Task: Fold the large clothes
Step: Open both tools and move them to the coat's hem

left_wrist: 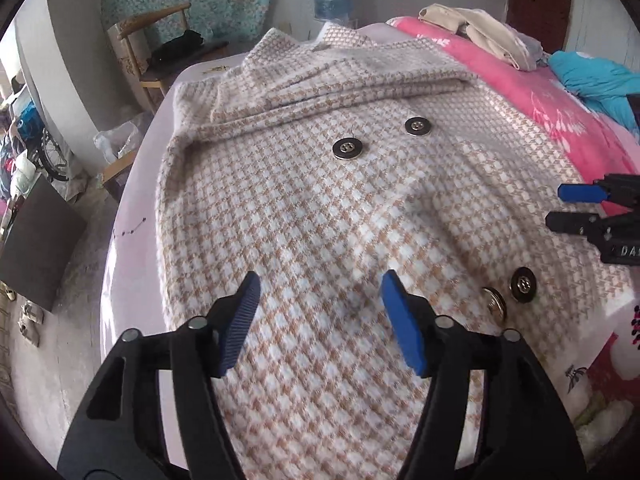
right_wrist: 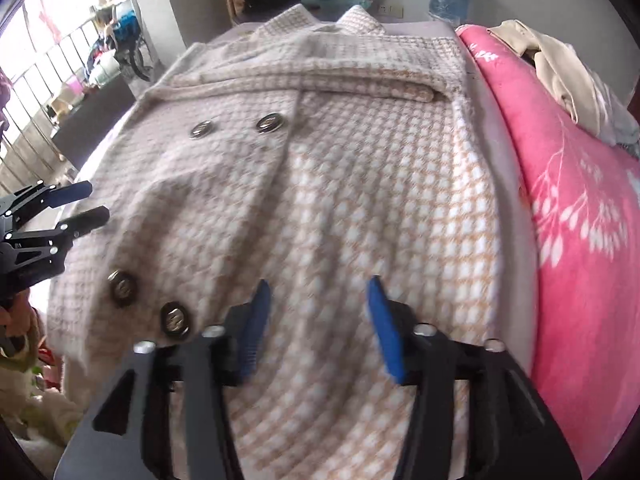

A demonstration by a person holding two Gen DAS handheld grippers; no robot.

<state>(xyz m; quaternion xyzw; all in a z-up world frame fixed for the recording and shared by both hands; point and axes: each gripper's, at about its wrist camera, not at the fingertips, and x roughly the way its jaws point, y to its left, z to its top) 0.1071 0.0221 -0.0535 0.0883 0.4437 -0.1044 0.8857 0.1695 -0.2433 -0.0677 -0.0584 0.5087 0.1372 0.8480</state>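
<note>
Left wrist: open left claw (left_wrist: 320,284) over coat (left_wrist: 304,208)

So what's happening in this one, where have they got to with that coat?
A person holding a gripper in each hand is folding a houndstooth coat spread on a bed. The sleeves are already folded across the chest below the collar. Both the left gripper and the right gripper hover open over the lower part of the coat, with no fabric between the pads. The buttons face up. A pink blanket lies beside the coat.
</note>
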